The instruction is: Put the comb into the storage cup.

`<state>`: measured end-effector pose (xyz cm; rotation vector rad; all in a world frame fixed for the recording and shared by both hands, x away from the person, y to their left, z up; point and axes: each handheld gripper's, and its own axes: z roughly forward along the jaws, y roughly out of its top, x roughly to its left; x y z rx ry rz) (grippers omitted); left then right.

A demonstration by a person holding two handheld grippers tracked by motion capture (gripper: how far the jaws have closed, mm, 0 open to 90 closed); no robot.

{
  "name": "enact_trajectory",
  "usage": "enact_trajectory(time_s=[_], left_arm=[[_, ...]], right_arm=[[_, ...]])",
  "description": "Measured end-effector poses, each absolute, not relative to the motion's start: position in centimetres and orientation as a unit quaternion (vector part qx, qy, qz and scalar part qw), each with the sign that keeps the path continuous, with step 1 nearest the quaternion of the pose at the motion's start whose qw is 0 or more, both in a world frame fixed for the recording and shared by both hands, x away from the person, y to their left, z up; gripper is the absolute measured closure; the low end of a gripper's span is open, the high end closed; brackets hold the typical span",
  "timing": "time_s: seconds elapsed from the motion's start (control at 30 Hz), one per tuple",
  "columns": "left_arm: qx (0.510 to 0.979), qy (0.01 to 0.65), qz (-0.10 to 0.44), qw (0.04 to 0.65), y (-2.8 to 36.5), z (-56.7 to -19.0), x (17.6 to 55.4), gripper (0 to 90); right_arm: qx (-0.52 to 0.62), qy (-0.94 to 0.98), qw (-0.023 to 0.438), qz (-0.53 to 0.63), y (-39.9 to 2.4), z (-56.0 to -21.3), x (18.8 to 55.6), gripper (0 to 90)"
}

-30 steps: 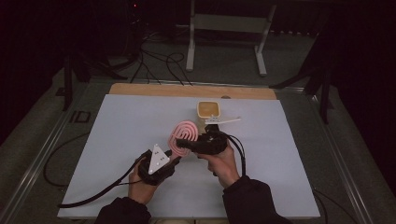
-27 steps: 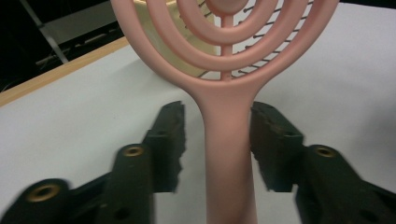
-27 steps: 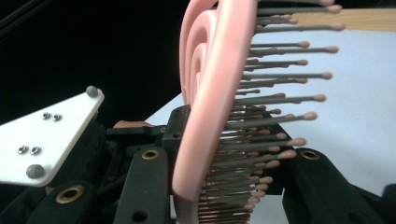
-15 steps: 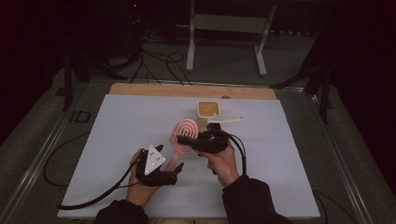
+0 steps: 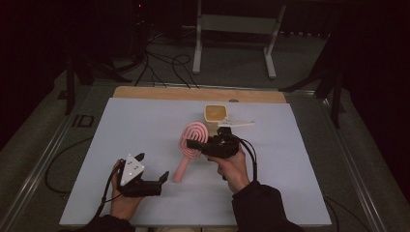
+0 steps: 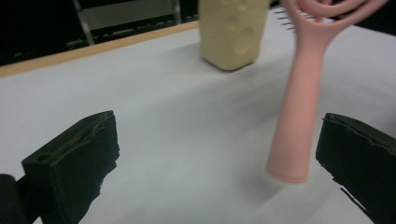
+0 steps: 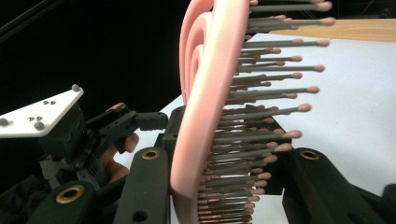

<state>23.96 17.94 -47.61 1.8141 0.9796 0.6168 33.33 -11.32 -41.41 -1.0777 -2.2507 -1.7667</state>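
Observation:
A pink hairbrush (image 5: 191, 137) is gripped at its round head by my right gripper (image 5: 194, 144), which is shut on it. In the right gripper view the brush head (image 7: 205, 116) stands on edge between the jaws, bristles pointing right. Its handle (image 6: 295, 116) slants down toward the white table top. My left gripper (image 5: 153, 167) sits low at the left, a little short of the handle's end. Its jaws have just been opening and now stand wide with nothing pressed between them. A yellow block (image 5: 215, 113) stands behind the brush.
The white board (image 5: 121, 125) covers the table, with a wooden strip (image 5: 159, 93) along its far edge. Cables (image 5: 164, 63) and a metal stand (image 5: 232, 24) lie on the floor beyond. The left gripper (image 7: 93, 135) and its pale plate appear in the right gripper view.
The left gripper opened, came off the brush handle and drew back toward the lower left. The right gripper kept still with the brush head in it.

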Motion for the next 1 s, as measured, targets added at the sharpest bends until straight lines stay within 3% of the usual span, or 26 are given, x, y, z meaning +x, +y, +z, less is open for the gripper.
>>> enact_trajectory(time_s=[0.53,1.0], left_arm=[[0.731,0.431,0.262,0.46,21.7,-49.0,22.0,0.0],[0.724,0.446,0.267,0.454,21.9,-49.7,22.5,0.0]], right_arm=[[-0.35,-0.739,0.035,-0.575,-10.9,-40.8,33.6,63.7],[-0.354,-0.741,0.025,-0.571,-10.8,-39.7,34.4,63.7]])
